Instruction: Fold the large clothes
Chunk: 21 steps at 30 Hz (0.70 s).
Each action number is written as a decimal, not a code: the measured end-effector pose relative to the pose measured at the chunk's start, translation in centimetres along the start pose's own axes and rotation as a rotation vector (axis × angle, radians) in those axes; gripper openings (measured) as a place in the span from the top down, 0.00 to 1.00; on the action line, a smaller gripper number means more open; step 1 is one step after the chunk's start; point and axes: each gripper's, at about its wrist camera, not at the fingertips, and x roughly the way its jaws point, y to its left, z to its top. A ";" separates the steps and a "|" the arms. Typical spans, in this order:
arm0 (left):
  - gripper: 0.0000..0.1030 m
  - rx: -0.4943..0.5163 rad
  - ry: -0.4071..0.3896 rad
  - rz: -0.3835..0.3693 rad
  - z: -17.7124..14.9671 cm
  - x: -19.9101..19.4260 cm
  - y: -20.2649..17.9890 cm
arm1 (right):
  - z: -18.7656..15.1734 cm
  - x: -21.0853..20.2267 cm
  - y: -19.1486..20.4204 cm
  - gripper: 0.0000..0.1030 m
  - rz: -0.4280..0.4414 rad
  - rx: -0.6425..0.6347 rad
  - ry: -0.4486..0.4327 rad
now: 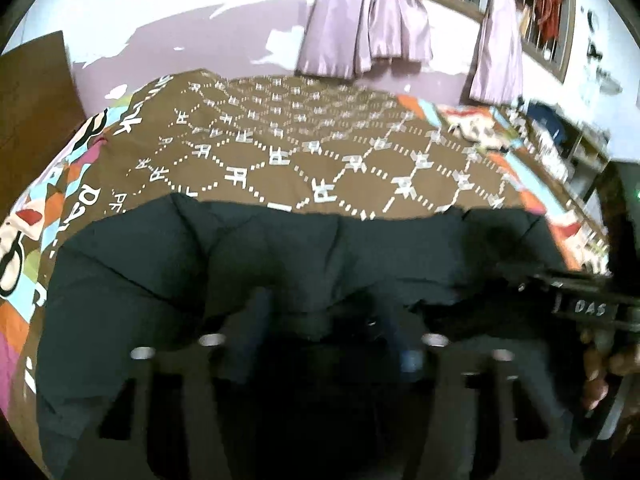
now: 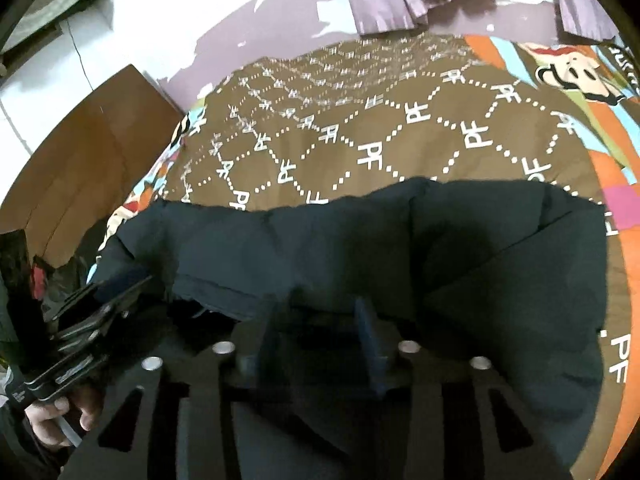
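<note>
Black garment point(image 2: 440, 248) edge draped across right claw point(image 2: 320, 312) fingers.

Lilac curtains point(image 1: 368, 20), peeling wall point(image 1: 180, 44)

The garment point(image 1: 280, 256) is plain dark teal-black. The bedspread point(image 1: 304, 136) is brown with white dotted diamonds and "PF" letters, edged in orange, blue and pink cartoon patches. The curtains point(image 1: 368, 20) are shiny lilac, the wall point(image 1: 180, 52) mauve with white flaking patches.
</note>
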 end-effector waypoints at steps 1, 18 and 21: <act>0.44 -0.006 -0.012 0.006 0.1 -0.4 0.0 | 0.0 -0.3 0.1 0.54 -0.007 -0.003 -0.008; 0.04 -0.127 -0.067 0.076 -0.6 -4.0 1.0 | -1.3 -3.6 1.0 0.12 -0.078 -0.023 -0.113; 0.03 -0.128 -0.084 0.070 -0.9 -4.7 0.9 | -1.8 -4.3 1.4 0.06 -0.091 -0.033 -0.131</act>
